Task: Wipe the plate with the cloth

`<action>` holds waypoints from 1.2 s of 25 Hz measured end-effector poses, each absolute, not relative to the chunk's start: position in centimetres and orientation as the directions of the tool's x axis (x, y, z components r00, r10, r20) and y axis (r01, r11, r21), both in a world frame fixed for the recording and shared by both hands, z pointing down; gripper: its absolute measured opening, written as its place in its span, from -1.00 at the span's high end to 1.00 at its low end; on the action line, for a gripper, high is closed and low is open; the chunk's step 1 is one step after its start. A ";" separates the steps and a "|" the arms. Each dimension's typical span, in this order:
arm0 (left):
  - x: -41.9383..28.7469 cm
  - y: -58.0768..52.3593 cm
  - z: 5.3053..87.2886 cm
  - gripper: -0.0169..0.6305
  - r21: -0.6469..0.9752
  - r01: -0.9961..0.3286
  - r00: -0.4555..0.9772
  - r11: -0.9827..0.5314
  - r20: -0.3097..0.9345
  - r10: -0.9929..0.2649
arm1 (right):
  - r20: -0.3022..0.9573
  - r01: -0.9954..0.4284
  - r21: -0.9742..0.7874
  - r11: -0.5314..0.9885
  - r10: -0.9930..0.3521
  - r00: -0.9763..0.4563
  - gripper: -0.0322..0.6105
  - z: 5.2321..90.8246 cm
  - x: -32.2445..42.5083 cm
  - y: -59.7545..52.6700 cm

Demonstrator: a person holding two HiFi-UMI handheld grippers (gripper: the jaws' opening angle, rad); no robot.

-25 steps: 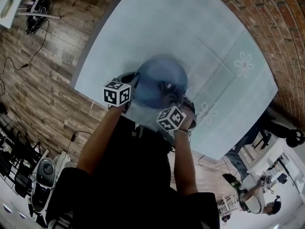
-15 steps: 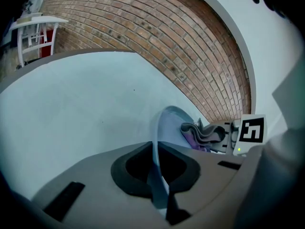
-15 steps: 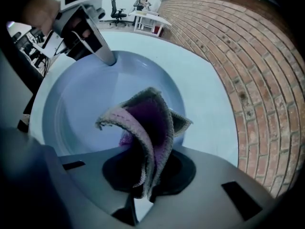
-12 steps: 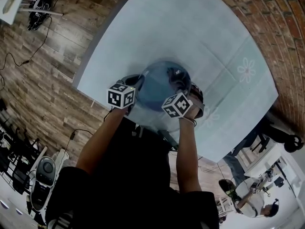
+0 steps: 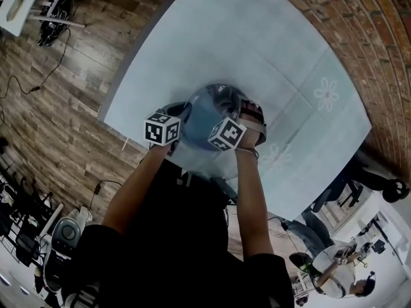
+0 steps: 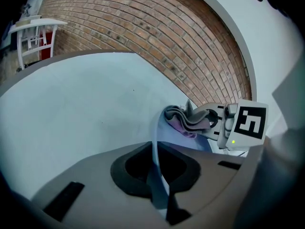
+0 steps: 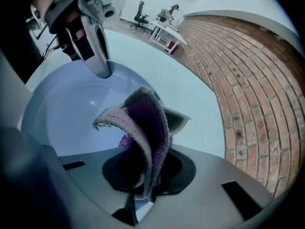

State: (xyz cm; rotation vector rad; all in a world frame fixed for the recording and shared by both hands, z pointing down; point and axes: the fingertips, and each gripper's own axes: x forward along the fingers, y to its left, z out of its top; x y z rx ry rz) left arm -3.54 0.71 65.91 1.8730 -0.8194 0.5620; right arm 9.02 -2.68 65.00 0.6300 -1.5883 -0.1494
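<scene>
Jaws clenched on both grippers: the left gripper (image 6: pixel 159 175) pinches the blue plate (image 5: pixel 209 114) by its rim, and the right gripper (image 7: pixel 143 175) grasps a bunched grey and purple cloth (image 7: pixel 145 123).
The plate is held tilted at the near edge of the pale blue worktop (image 5: pixel 257 43), with the cloth against its inner face opposite the left gripper's hold. Only a thin strip of rim carries the plate, so hard wiping pressure could likely twist or slide it out of the left jaws. It could then drop onto the worktop edge or the wooden floor (image 5: pixel 58 108). The loosely folded cloth may also drag free.
</scene>
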 end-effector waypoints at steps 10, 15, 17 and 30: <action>-4.0 -0.6 64.2 0.81 0.538 -0.766 0.642 -0.353 0.676 -0.363 | 0.657 -0.863 0.150 0.482 -0.701 -0.278 0.71 56.1 10.4 -0.9; -5.2 -1.6 61.4 0.81 0.510 -0.782 0.623 -0.358 0.651 -0.435 | 0.486 -0.940 -0.119 0.319 -0.807 -0.336 0.71 51.1 12.4 1.5; -5.2 -1.3 59.8 0.81 0.492 -0.785 0.620 -0.378 0.628 -0.470 | 0.421 -0.941 -0.185 0.284 -0.842 -0.337 0.71 49.4 13.2 2.6; -0.2 8.9 44.2 0.81 0.275 -0.761 0.648 -0.588 0.365 -0.668 | 0.230 -0.941 -0.223 0.255 -0.924 -0.305 0.71 40.3 14.3 10.9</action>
